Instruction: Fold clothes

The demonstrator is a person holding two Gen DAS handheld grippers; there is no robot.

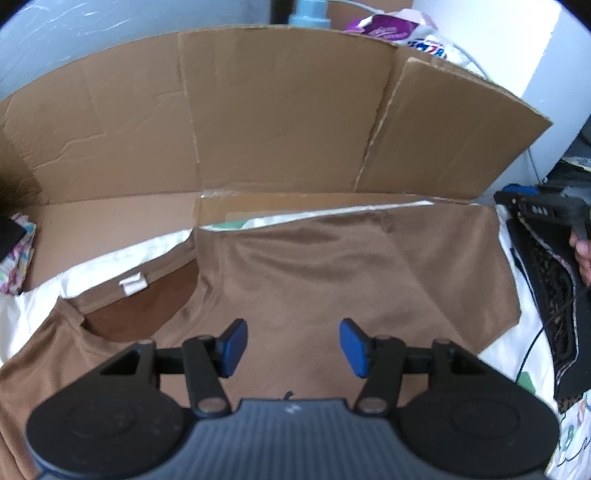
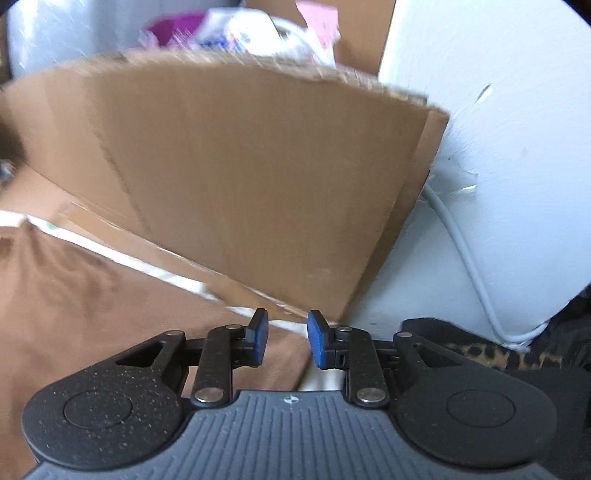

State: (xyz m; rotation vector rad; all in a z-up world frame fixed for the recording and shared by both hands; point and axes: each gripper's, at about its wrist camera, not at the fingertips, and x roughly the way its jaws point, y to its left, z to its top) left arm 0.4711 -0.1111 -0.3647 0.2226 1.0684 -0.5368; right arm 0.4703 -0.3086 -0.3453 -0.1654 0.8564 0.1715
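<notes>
The brown shirt [image 1: 332, 266] is lying spread on a white sheet [image 1: 33, 314], its neck opening [image 1: 144, 306] toward the left in the left wrist view, with a small white label [image 1: 133, 284] at the collar; no writing on it is readable. A sleeve is lying folded over the body at the right. The left gripper [image 1: 293, 345] is hovering over the shirt with its jaws apart and nothing between them. The right gripper [image 2: 287, 338] is standing over the shirt's edge, its jaws parted and gripping nothing. Behind the shirt, flattened cardboard [image 1: 280, 122] is standing up like a wall. Beyond it a printed bag [image 1: 391, 31] is showing, its lettering blurred. At the right a hand [image 1: 583, 254] is holding a black tool.
</notes>
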